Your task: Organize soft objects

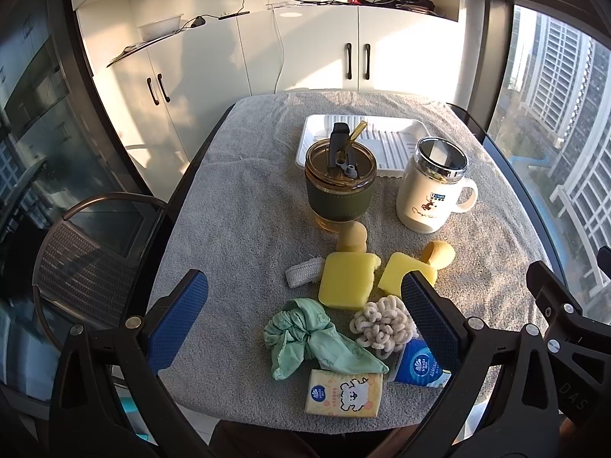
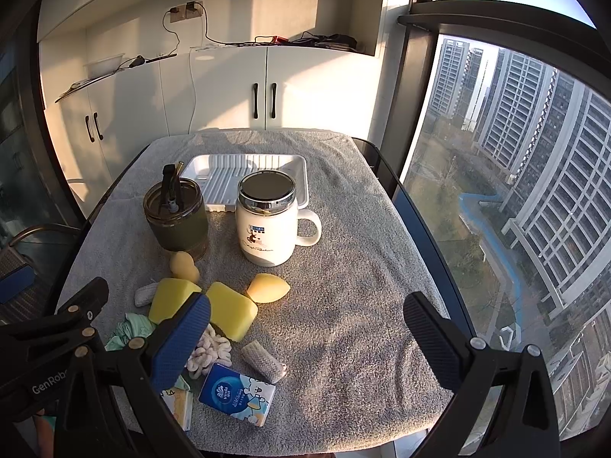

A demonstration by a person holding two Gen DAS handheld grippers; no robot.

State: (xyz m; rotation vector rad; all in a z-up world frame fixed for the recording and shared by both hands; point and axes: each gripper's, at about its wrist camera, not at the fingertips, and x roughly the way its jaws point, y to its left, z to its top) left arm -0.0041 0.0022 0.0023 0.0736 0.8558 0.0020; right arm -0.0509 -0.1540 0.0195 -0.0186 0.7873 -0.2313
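Soft items lie in a cluster on the grey towel (image 1: 236, 229): a green cloth scrunchie (image 1: 301, 339), a cream knitted scrunchie (image 1: 382, 324), two yellow sponges (image 1: 345, 280) (image 1: 401, 273), two egg-shaped makeup sponges (image 1: 353, 236) (image 2: 267, 288), a grey band (image 1: 303, 273), a grey roll (image 2: 263, 360), a yellow tissue pack (image 1: 343, 393) and a blue tissue pack (image 2: 236, 393). A white ridged tray (image 1: 362, 141) sits at the back. My left gripper (image 1: 305, 320) hovers open over the scrunchies. My right gripper (image 2: 305, 339) is open above bare towel, right of the pile.
A green-sleeved cup with a straw (image 1: 340, 187) and a lidded white mug (image 1: 431, 187) stand between the pile and the tray. A mesh chair (image 1: 88, 263) is at the table's left. White cabinets stand behind, with a window on the right.
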